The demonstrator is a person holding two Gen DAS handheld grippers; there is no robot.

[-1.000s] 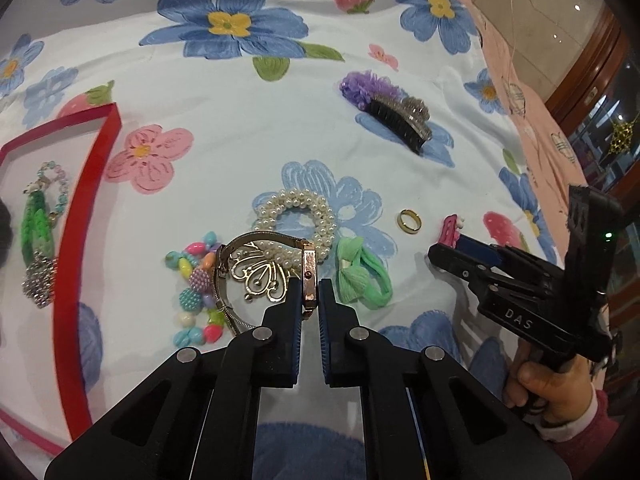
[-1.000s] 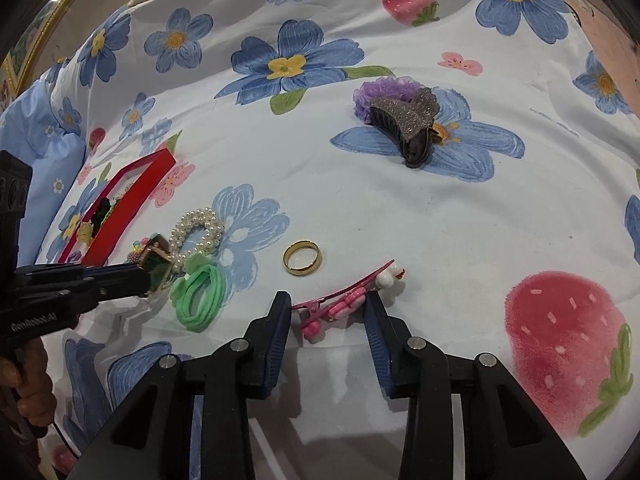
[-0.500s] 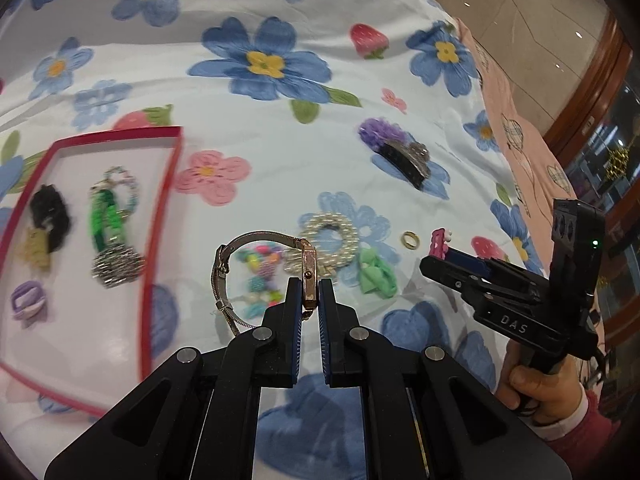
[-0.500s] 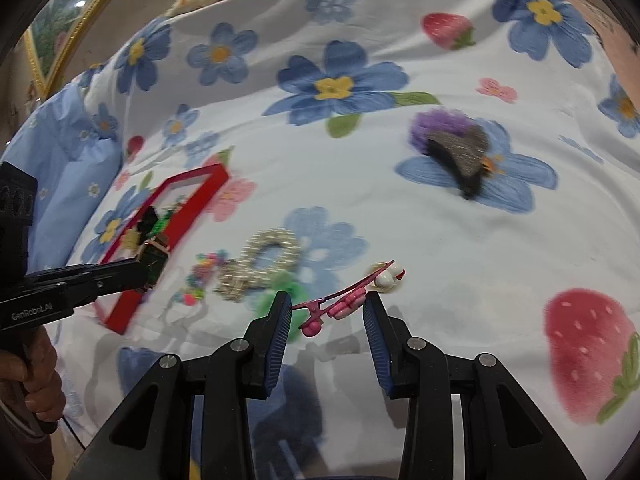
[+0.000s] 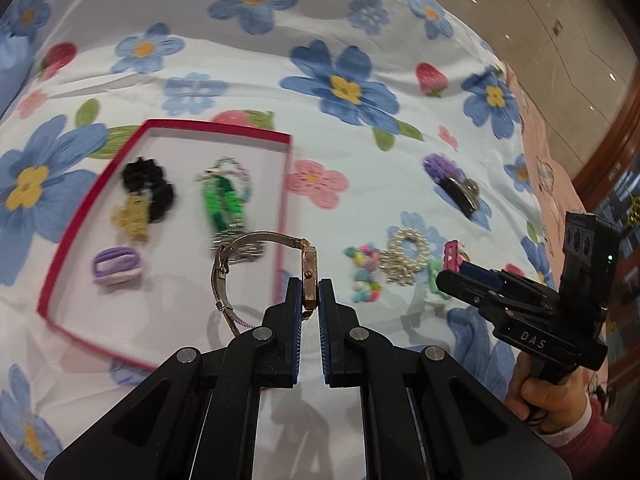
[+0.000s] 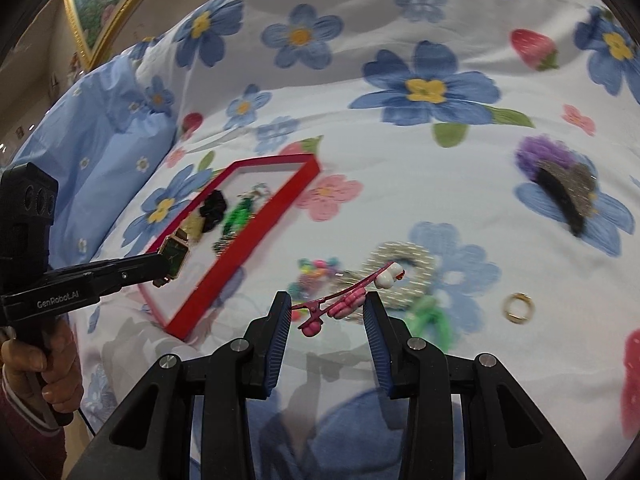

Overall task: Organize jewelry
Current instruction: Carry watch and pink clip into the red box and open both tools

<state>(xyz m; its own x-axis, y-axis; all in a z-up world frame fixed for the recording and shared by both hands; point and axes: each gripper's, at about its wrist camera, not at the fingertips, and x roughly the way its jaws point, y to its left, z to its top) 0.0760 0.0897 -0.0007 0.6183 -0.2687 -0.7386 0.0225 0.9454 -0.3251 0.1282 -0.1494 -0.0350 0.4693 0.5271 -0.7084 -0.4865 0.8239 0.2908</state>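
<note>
Your watch [image 5: 306, 270] is pinched edge-on by its rose-gold case between the blue pads of your left gripper [image 5: 309, 294], held in the air just above the near right rim of the red tray [image 5: 282, 216], with the mesh band [image 5: 224, 272] drooping in a loose loop to the left over the tray's white floor. Judge it as dense for its size and hard-sided: the polished case looks slippery against the pads, the glass face would not like a drop, and the limp band will swing and could snag the tray wall, so holding the case across its flat sides, as you have it, seems the sound grip. Your right gripper [image 6: 326, 312] is closed partway around a slim pink hair clip [image 6: 344, 298], which spans the gap with its ends against the pads; it looks light, thin and springy, so it may twist or pop free if squeezed off-centre, and the long bar is likely the better place to bear on than the little charms. It hangs above the cloth near the pearl bracelet [image 6: 404, 276]. Inside the tray lie a black scrunchie [image 5: 150, 188], a yellowish clip [image 5: 132, 218], a purple hair tie [image 5: 116, 266] and a green beaded piece [image 5: 222, 202]. Out on the flowered bedspread [image 5: 360, 160] wait a bead bracelet [image 5: 362, 268], a green hair tie [image 6: 432, 320], a gold ring [image 6: 519, 308] and a dark claw clip [image 5: 460, 194] resting on a purple scrunchie [image 5: 440, 164].
</note>
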